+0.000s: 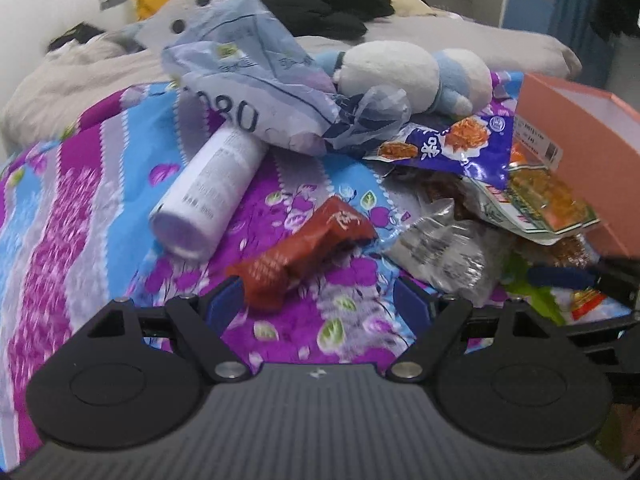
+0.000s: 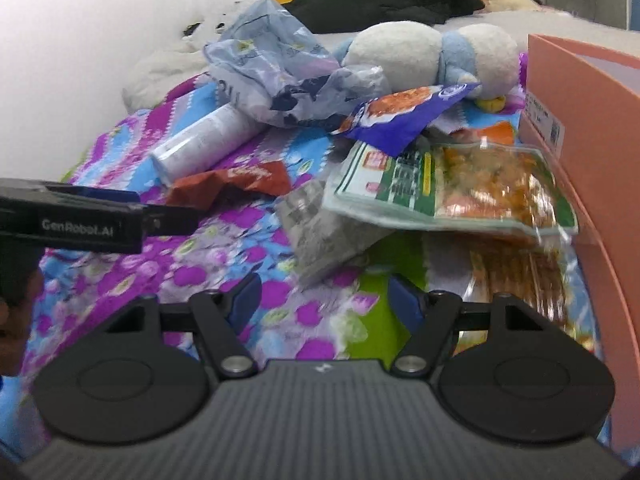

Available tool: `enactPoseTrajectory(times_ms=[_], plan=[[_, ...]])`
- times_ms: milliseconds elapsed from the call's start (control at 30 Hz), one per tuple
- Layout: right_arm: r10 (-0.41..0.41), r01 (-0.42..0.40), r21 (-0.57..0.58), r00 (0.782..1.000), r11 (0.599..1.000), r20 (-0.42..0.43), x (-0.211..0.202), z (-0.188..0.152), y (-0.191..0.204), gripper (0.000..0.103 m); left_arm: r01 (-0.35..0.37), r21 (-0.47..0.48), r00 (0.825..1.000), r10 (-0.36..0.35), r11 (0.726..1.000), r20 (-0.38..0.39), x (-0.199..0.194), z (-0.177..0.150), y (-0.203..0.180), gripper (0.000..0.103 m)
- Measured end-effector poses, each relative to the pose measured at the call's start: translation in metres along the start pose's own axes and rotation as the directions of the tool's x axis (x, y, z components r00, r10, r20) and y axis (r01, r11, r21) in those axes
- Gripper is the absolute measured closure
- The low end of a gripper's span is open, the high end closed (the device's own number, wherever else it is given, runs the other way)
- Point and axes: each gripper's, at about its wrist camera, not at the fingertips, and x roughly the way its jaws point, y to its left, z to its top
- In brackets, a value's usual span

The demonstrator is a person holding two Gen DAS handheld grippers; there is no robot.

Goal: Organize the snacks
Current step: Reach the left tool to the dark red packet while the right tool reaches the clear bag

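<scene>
both tools are tipped down over the bed (image 1: 100, 208), the left tool (image 1: 320, 300) spread wide with its left pad just beside a red-brown snack wrapper (image 1: 304, 248), nothing pinched. the right tool (image 2: 326, 300) is spread too, empty, hanging in front of the snack pile: purple packet (image 2: 396, 120), green pouch (image 2: 440, 188), crinkly silver bag (image 2: 328, 236), all beside a pink box (image 2: 592, 128) cut off at the frame edge. everything's kinda blurry, labels unreadable, and the white bottle (image 1: 208, 188) is half tucked under a plastic bag (image 1: 248, 72).

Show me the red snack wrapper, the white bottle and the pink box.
red snack wrapper (image 1: 304, 248), left wrist view, middle of wrapper
white bottle (image 1: 208, 192), left wrist view, its side
pink box (image 2: 592, 128), right wrist view, outer wall
</scene>
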Motion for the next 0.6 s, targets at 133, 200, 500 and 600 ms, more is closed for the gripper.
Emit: enactPoseTrajectory(times_ms=[133,200,500,600], plan=[[-0.022,0.022,0.009,1.000,1.000,-0.011,0.018,0.004,-0.003,0.031,-0.017,0.038,1.000,0.017,0.999,-0.004,0.021,0.006,0.005,0.018],[-0.011,0.012,0.016,1.000,1.000,-0.014,0.025,0.005,-0.005,0.031,-0.014,0.040,1.000,0.014,0.999,-0.005,0.029,0.008,0.008,0.018],[-0.002,0.002,0.001,1.000,1.000,-0.006,0.045,0.014,-0.003,0.029,-0.012,0.087,1.000,0.014,0.996,-0.018,0.059,0.010,0.014,0.018],[-0.005,0.005,-0.007,1.000,1.000,0.000,0.047,0.017,-0.001,0.030,-0.009,0.092,1.000,0.011,0.996,-0.024,0.066,0.012,0.015,0.018]])
